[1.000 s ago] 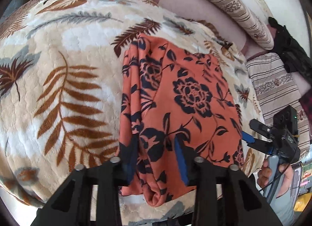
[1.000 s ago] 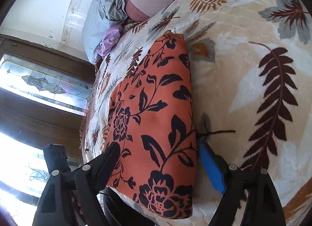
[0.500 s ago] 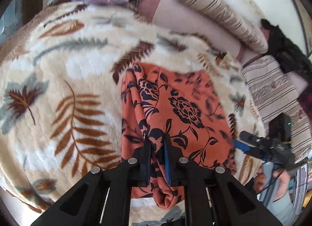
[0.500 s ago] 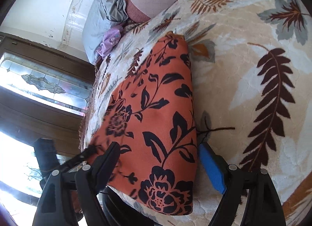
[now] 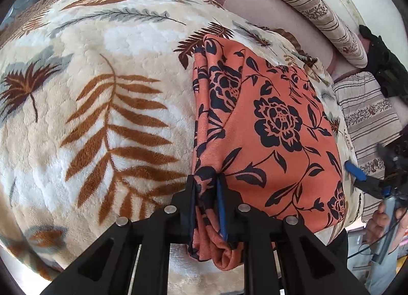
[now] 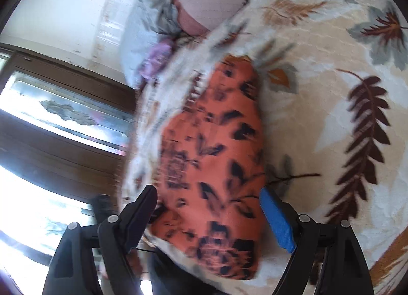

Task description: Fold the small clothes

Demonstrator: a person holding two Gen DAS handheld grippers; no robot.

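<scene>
While the orange floral cloth (image 5: 275,126) is lying folded on the leaf-print blanket (image 5: 107,106) on the bed, the left tool (image 5: 207,193) is pinching a bunched fold at the cloth's near left edge, its jaws having just eased slightly wider yet still clamped on fabric. The right tool (image 6: 211,208) is hanging wide open at the cloth's (image 6: 216,167) near end, pads straddling but not pressing it. Right view is blurring.
</scene>
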